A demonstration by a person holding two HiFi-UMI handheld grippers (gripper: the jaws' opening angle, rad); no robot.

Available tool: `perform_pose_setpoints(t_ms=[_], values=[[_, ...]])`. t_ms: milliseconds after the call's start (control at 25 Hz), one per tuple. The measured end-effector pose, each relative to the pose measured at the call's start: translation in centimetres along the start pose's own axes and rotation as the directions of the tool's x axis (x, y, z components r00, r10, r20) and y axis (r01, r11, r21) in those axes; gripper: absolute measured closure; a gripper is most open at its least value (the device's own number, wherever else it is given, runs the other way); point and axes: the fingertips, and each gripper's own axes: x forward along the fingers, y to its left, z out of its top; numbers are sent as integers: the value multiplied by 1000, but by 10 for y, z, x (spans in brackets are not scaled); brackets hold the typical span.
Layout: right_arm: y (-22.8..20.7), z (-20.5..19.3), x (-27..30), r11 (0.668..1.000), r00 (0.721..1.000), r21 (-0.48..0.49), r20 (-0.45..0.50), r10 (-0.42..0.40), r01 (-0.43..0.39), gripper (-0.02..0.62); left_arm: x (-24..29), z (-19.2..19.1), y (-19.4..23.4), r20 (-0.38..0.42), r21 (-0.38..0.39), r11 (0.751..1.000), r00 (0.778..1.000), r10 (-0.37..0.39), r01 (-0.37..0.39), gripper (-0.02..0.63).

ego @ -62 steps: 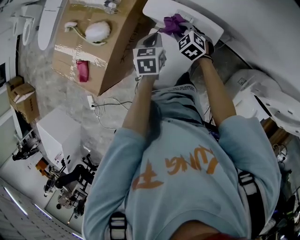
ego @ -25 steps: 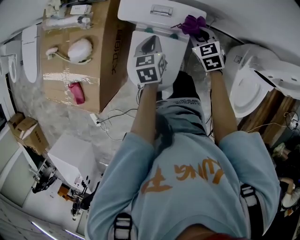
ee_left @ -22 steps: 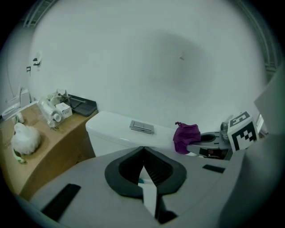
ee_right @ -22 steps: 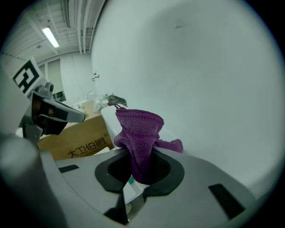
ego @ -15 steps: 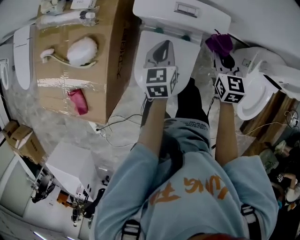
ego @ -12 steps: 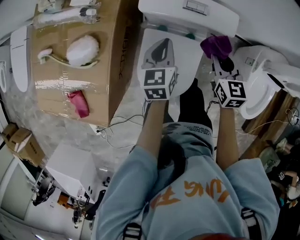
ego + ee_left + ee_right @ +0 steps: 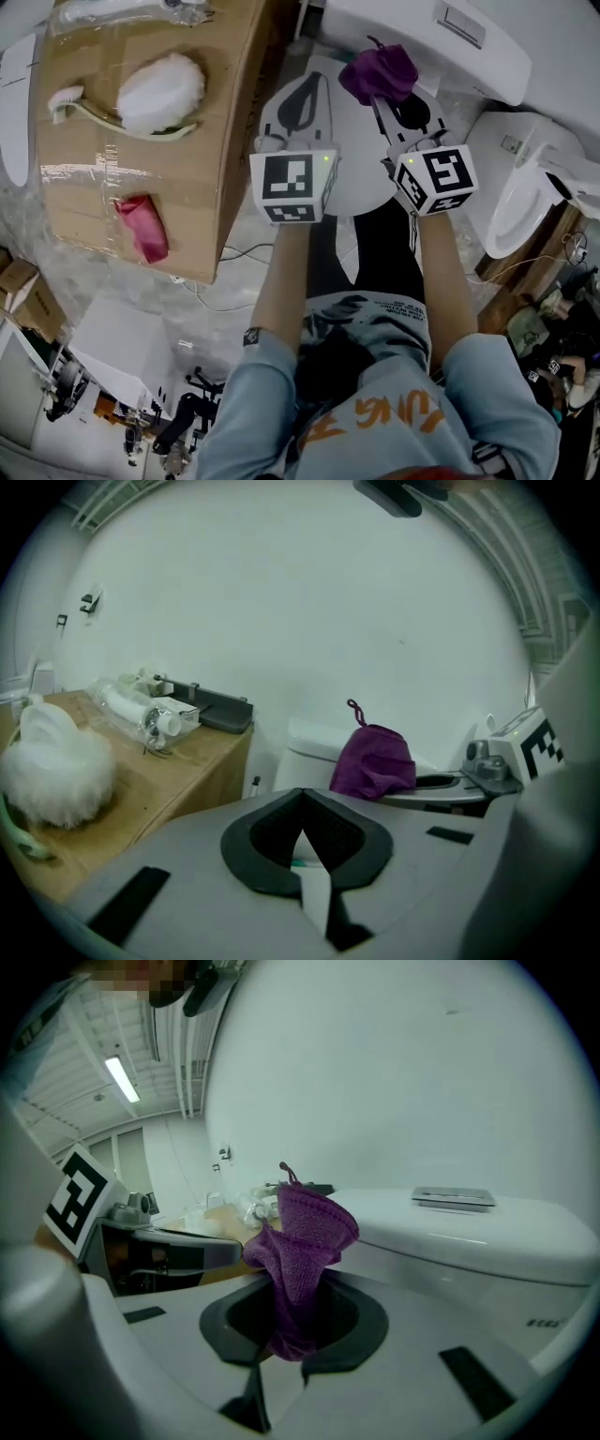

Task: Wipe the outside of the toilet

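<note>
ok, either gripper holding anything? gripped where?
Right gripper is shut on the purple cloth, pinching its lower end; the rest bunches above. Left gripper is shut, empty.

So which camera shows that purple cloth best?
The right gripper view: the purple cloth sits dead centre, clamped in the jaws. The head view shows it small from above; the left gripper view, side-on, farther off.

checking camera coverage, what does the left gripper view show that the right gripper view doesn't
Only the left gripper view shows the fluffy white brush on the cardboard box. Only the right gripper view shows the flush button plate and the right gripper shut on the purple cloth. Both show that cloth and the white toilet tank.
</note>
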Motion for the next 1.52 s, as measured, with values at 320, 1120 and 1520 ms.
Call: perform_pose_setpoints(t_ms=[320, 1120, 1520], values=[[27, 4, 79, 973, 996, -213, -17, 83, -85, 520, 20, -11, 30, 26, -7, 1000, 999, -20, 20, 581], [-20, 5, 97, 985, 996, -165, 75, -42, 54, 521, 59, -23, 29, -4, 0, 1000, 1000, -28, 28, 581], [-48, -8, 67, 988, 992, -115, 88, -94, 104, 520, 68, -33, -3, -34, 29, 998, 998, -62, 63, 581]])
